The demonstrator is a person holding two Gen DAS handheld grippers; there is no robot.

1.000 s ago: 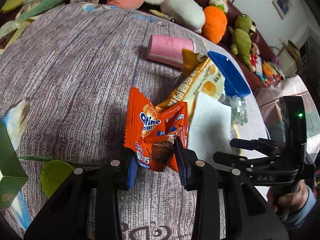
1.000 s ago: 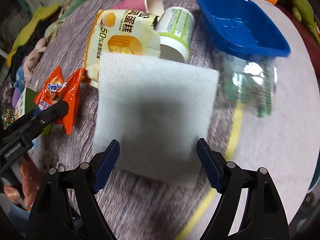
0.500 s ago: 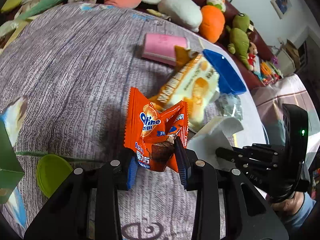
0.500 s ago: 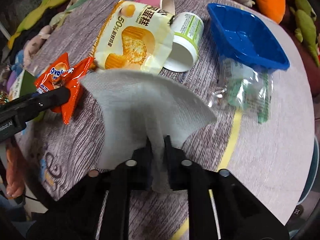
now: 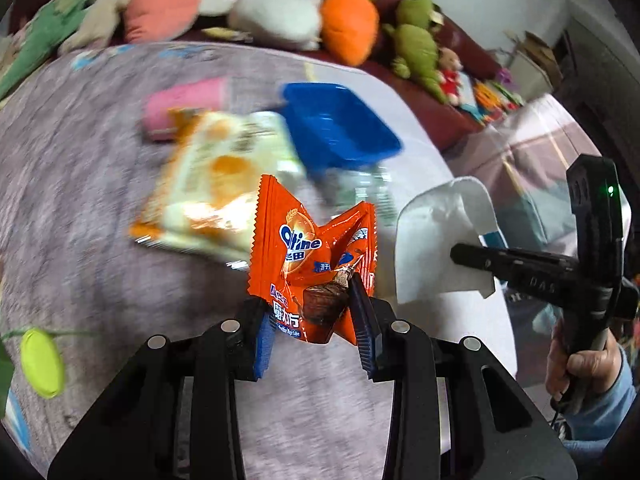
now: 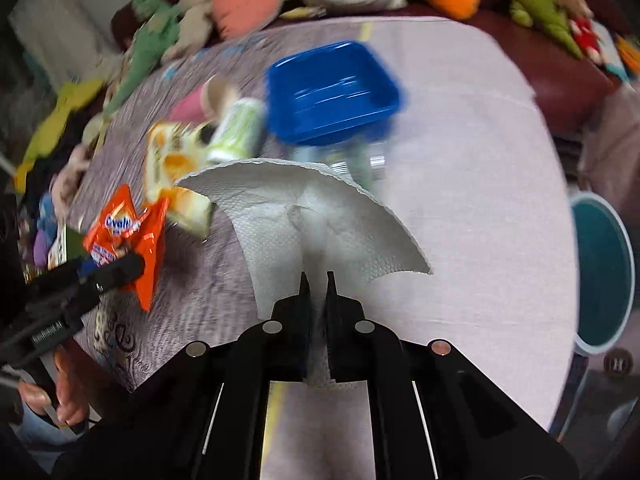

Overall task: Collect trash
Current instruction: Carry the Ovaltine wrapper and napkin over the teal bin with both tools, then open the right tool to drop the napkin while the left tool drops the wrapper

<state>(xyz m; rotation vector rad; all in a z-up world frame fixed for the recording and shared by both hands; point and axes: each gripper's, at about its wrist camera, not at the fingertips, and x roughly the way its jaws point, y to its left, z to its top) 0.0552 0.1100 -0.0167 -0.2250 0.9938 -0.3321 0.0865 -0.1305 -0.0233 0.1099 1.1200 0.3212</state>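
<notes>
Left wrist view: the left claw (image 5: 314,322) pinches an orange wrapper (image 5: 310,258) by its lower end; the wrapper stands upright, long axis pointing up away from the pads, above the worktop (image 5: 80,208). To the right, the right claw (image 5: 460,254) holds a white tissue (image 5: 436,236) off the worktop's edge. A blue tray (image 5: 340,128) and a yellow packet (image 5: 216,192) lie behind, blurred.

Right wrist view: the right claw (image 6: 316,284) is pressed together on the tissue (image 6: 316,216), which fans out ahead of the tips, wider than long. The wrapper (image 6: 128,236) sits at left in the left claw (image 6: 116,268), a teal bin (image 6: 604,272) at right.
</notes>
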